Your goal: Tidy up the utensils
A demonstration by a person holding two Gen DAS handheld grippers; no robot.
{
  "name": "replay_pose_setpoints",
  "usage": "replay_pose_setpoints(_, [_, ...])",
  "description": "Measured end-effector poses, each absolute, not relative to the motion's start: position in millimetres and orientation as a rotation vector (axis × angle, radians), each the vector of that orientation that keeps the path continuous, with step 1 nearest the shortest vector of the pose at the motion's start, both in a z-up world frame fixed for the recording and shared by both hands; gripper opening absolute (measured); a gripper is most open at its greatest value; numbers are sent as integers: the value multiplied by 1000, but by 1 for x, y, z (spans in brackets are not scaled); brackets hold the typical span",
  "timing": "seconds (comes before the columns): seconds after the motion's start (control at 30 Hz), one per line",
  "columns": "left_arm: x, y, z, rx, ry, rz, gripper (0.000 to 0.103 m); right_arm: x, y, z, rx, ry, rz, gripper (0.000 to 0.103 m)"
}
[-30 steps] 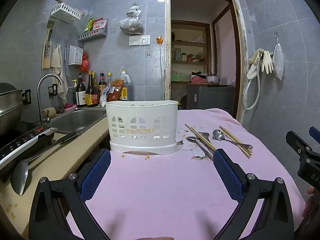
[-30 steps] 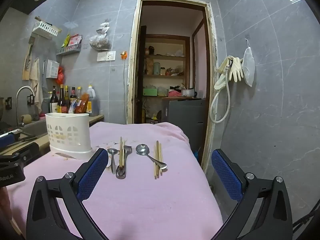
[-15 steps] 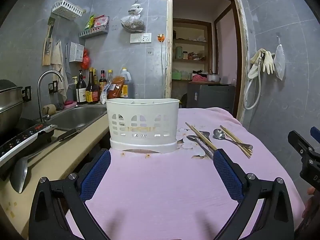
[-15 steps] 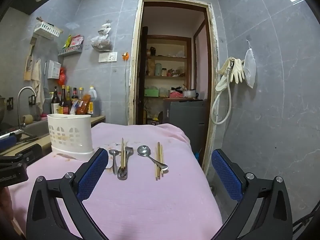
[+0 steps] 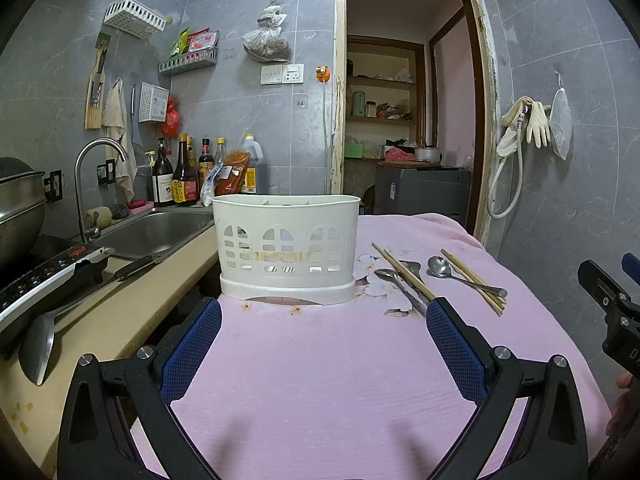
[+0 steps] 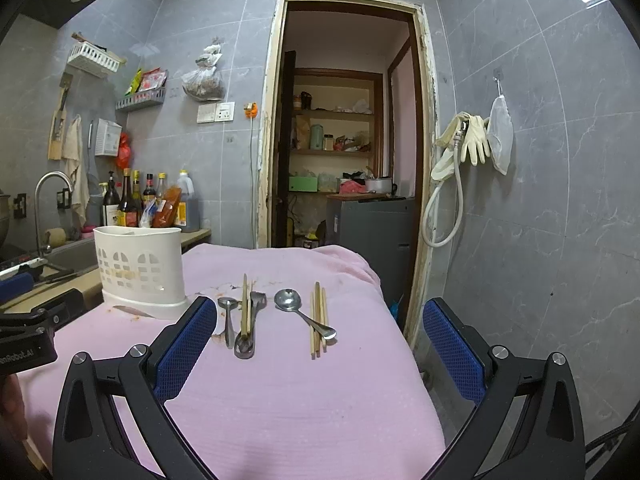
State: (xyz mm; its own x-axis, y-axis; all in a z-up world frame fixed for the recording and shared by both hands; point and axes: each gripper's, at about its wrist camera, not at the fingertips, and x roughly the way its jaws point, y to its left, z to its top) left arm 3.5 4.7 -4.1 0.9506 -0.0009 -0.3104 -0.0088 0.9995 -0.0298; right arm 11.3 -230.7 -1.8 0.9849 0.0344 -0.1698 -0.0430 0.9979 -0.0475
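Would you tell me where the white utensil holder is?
In the right wrist view, the white utensil holder stands on the pink cloth, left of the spoons.

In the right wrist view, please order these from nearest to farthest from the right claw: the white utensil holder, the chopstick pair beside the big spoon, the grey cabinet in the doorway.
1. Chopstick pair: just ahead of the right claw, centre.
2. White utensil holder: farther back, left.
3. Grey cabinet: past the table, in the doorway.
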Motion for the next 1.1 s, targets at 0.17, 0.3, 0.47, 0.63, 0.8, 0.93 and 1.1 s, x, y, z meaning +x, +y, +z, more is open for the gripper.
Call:
replay_pose_setpoints(0.17, [4,5,-5,-30,316,4,101,11,-231,-2,-50,171,40,103])
replay_pose_setpoints(0.3, [4,4,-6,-30,316,4,100,11,-231,-3,-51,169,40,103])
replay_pose_setpoints(0.47, [3,5,-7,-31,315,4,100,11,-230,-3,-52,168,39,103])
replay_pose_setpoints(0.63, [4,5,-6,-31,316,5,100,11,-231,-3,-52,168,39,103])
replay_pose_setpoints(0.8, [4,5,-6,-31,317,5,100,11,-230,-2,-51,169,40,103])
replay_pose_setpoints(0.93, [4,5,-7,-31,317,5,100,11,-230,-2,-52,172,41,103])
replay_pose_setpoints(1.1, [4,5,-8,-33,318,5,100,12,-230,-2,-52,171,40,103])
